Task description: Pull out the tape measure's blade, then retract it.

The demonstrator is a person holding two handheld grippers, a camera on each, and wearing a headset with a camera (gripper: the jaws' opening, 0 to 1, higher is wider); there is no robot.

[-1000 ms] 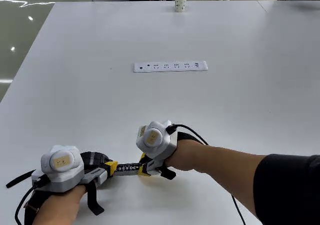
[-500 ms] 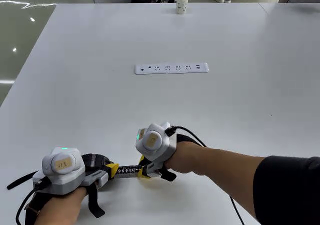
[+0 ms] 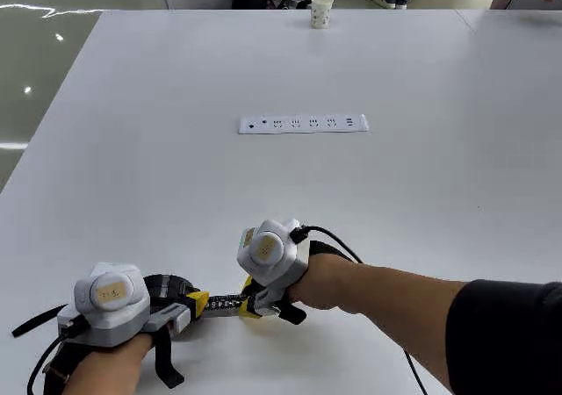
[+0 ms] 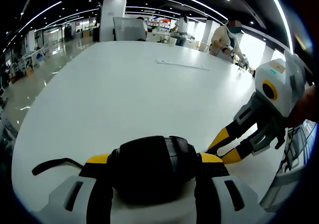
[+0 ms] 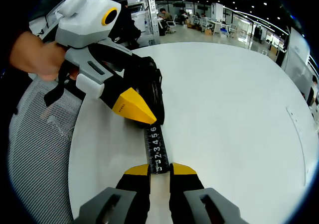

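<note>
Right gripper view: pinching the blade (image 5: 155, 152) with right gripper (image 5: 159, 170) jaws at 6 o'clock; squeezing the tape measure (image 5: 152, 84) in left gripper (image 5: 142, 109) jaws at 11 o'clock. Could slip and snap back if pinched too softly.

The left gripper (image 3: 195, 303) is covering most of the tape measure case (image 3: 167, 283) in the head view (just a dark curve is showing). The end of the blade (image 5: 155, 149) is hiding between the jaws of the right gripper (image 5: 160, 170); the print on the paper cup (image 3: 321, 10) is coming out too small to read.
</note>
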